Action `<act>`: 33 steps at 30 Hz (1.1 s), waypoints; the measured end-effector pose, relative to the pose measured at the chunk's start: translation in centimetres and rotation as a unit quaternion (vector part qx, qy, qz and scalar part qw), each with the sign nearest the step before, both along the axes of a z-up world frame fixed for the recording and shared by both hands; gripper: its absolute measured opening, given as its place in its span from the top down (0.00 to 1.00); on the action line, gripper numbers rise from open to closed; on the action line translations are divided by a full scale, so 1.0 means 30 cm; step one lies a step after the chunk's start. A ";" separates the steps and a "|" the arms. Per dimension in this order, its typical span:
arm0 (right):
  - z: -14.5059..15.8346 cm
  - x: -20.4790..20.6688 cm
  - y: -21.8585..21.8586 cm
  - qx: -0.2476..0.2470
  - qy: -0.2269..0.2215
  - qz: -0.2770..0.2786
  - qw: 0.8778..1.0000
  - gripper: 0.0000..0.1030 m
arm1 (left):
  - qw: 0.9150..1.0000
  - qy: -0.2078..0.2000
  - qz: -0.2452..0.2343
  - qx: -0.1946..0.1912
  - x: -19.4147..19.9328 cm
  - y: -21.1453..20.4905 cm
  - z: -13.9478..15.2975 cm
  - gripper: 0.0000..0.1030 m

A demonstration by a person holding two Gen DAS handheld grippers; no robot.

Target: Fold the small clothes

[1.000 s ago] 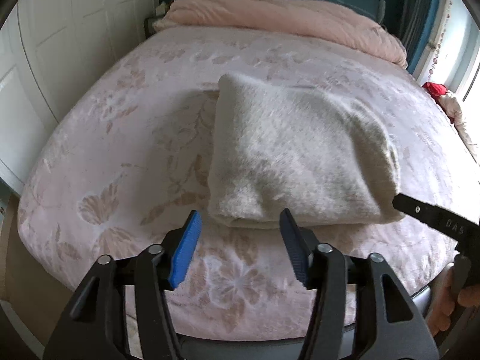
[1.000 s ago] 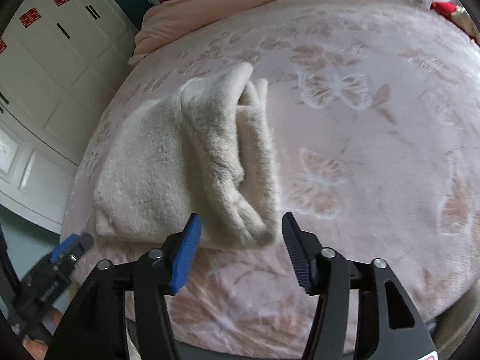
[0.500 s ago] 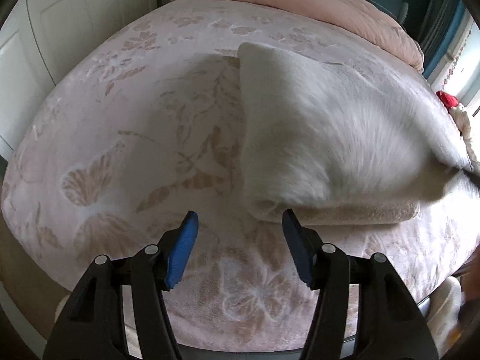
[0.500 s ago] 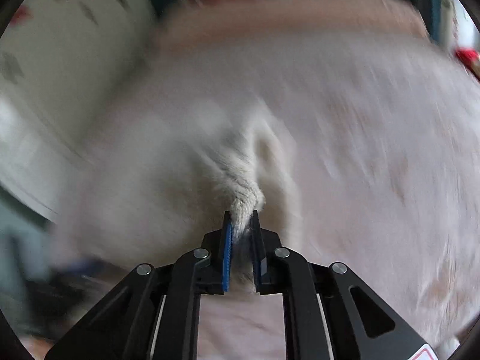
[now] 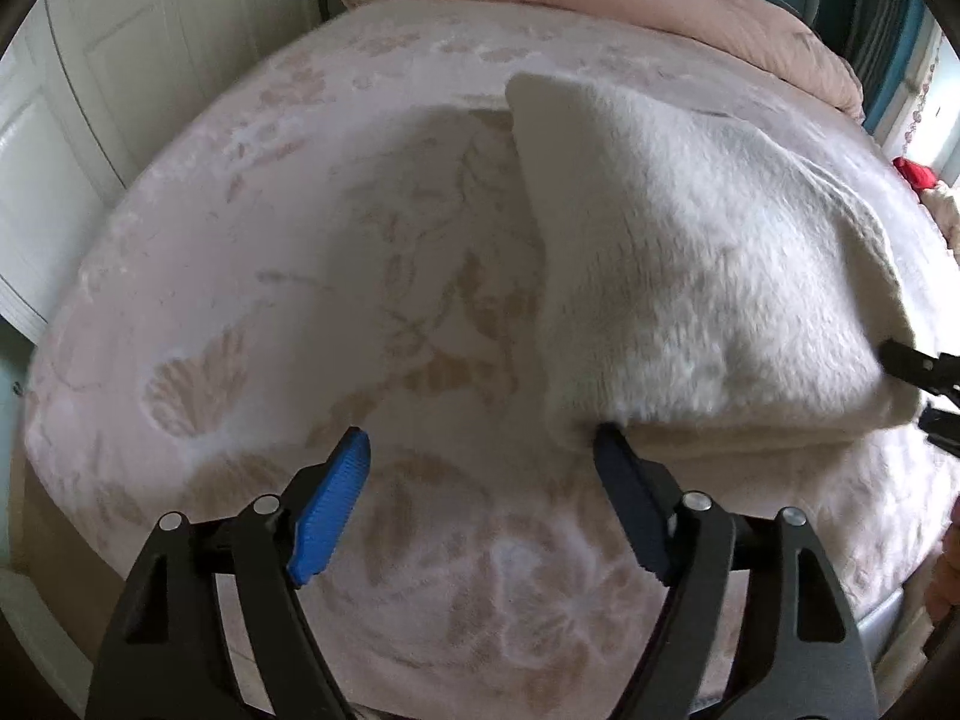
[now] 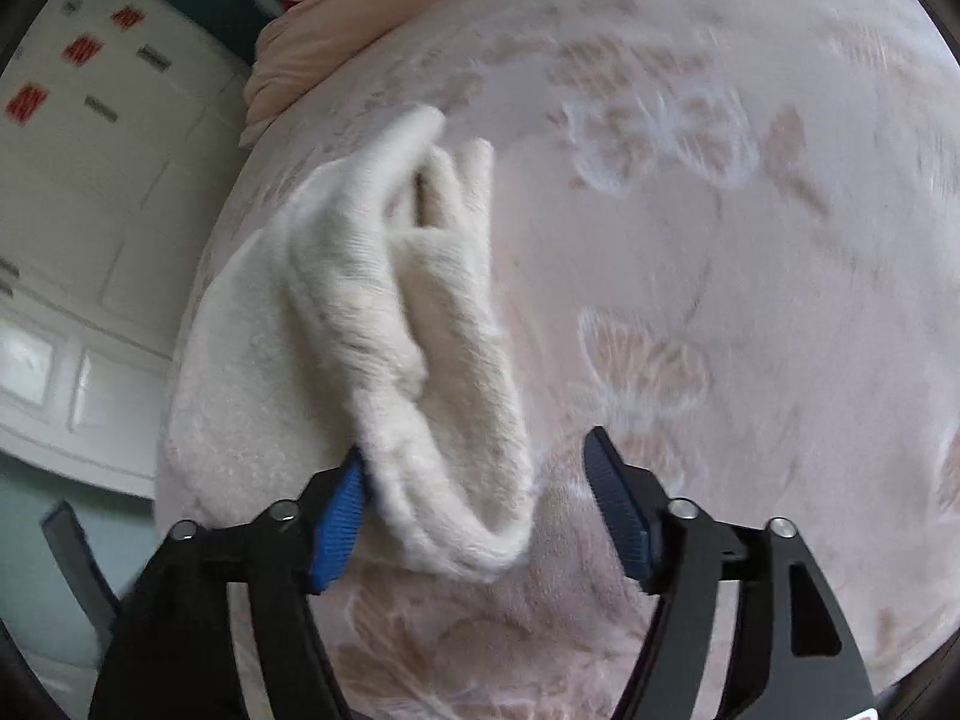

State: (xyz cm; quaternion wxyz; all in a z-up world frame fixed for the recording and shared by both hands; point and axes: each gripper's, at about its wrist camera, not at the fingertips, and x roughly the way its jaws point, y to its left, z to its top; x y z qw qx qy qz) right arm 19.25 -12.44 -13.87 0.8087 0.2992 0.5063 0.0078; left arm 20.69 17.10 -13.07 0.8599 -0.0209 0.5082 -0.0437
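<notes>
Left wrist view: the folded cream sweater (image 5: 708, 276) lies on the pink bedspread (image 5: 300, 276). The left gripper (image 5: 480, 456) is opening, nothing clamped, its right finger at the sweater's corner. The right gripper (image 6: 474, 462) is opening too, the sweater's edge loose between its fingers.

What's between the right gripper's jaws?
The near folded end of the cream fleece garment, seen in the right wrist view. The right gripper jaws are opening, no longer pinching it.

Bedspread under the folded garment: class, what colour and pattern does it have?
The bedspread is pale pink with beige flowers and butterflies, clearest in the left wrist view.
</notes>
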 end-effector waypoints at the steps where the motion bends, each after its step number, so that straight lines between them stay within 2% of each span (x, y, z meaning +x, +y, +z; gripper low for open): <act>1: -0.012 0.005 -0.007 0.010 0.001 -0.001 1.000 0.28 | 0.999 -0.009 -0.008 -0.039 -0.012 0.012 0.017 0.28; 3: -0.034 0.035 -0.015 0.031 0.004 -0.002 1.000 0.22 | 0.992 -0.030 -0.013 -0.118 -0.031 0.043 0.061 0.24; 4: -0.042 0.047 -0.017 0.037 0.004 -0.002 0.999 0.19 | 0.987 -0.040 -0.011 -0.154 -0.031 0.059 0.087 0.15; 6: -0.053 0.080 -0.011 0.053 -0.002 -0.004 0.999 0.16 | 0.977 -0.050 -0.006 -0.205 -0.012 0.079 0.118 0.10; 8: -0.060 0.111 0.004 0.059 -0.004 -0.004 0.998 0.16 | 0.967 -0.019 0.004 -0.254 0.058 0.085 0.108 0.06; 10: -0.066 0.138 0.027 0.062 -0.003 -0.003 0.998 0.19 | 0.961 0.029 0.017 -0.275 0.140 0.070 0.055 0.06; 12: -0.061 0.165 0.061 0.068 -0.006 0.005 0.998 0.55 | 0.962 0.080 0.043 -0.258 0.215 0.052 -0.028 0.07; 13: -0.046 0.175 0.075 0.060 -0.007 0.005 0.998 0.61 | 0.960 0.094 0.047 -0.258 0.236 0.040 -0.055 0.21; 14: -0.012 0.176 0.087 0.045 -0.015 0.006 0.999 0.69 | 0.957 0.096 0.037 -0.273 0.243 0.022 -0.054 0.40; 15: 0.054 0.169 0.098 0.026 -0.037 0.014 0.999 0.73 | 0.961 0.088 0.039 -0.260 0.230 0.001 -0.026 0.42; 17: 0.168 0.131 0.103 0.016 -0.077 0.028 0.997 0.76 | 0.968 0.054 0.018 -0.244 0.195 -0.031 0.049 0.54; 18: 0.228 0.096 0.092 0.006 -0.095 0.029 0.995 0.76 | 0.969 0.038 0.000 -0.243 0.163 -0.049 0.098 0.55; 20: 0.307 0.011 0.068 -0.029 -0.117 0.034 0.992 0.76 | 0.963 0.031 -0.022 -0.268 0.101 -0.066 0.152 0.55; 22: 0.300 -0.080 0.025 -0.065 -0.105 0.040 0.992 0.74 | 0.959 0.038 -0.048 -0.275 0.021 -0.114 0.154 0.54; 25: 0.122 -0.159 -0.043 -0.081 -0.024 0.029 0.996 0.66 | 0.970 0.064 -0.065 -0.226 -0.058 -0.203 0.041 0.49; 26: 0.054 -0.178 -0.065 -0.071 0.006 0.023 0.997 0.52 | 0.976 0.071 -0.057 -0.200 -0.092 -0.233 -0.006 0.46; 27: 0.030 -0.217 -0.096 -0.046 0.000 0.008 0.999 0.45 | 0.977 0.062 -0.051 -0.198 -0.118 -0.244 -0.014 0.45; 28: 0.045 -0.255 -0.120 -0.030 -0.011 -0.020 0.999 0.41 | 0.978 0.052 -0.048 -0.195 -0.140 -0.251 -0.005 0.44; 29: 0.081 -0.278 -0.126 -0.038 -0.017 -0.030 0.999 0.40 | 0.981 0.035 -0.046 -0.183 -0.160 -0.255 0.019 0.40; 31: 0.143 -0.296 -0.110 -0.059 -0.032 -0.017 0.998 0.40 | 0.987 0.010 -0.057 -0.149 -0.188 -0.271 0.069 0.35; 32: 0.164 -0.302 -0.096 -0.060 -0.036 -0.004 0.998 0.40 | 0.989 0.000 -0.064 -0.133 -0.198 -0.275 0.087 0.29; 33: 0.167 -0.302 -0.078 -0.058 -0.033 0.010 0.998 0.39 | 0.990 -0.012 -0.071 -0.117 -0.205 -0.280 0.106 0.27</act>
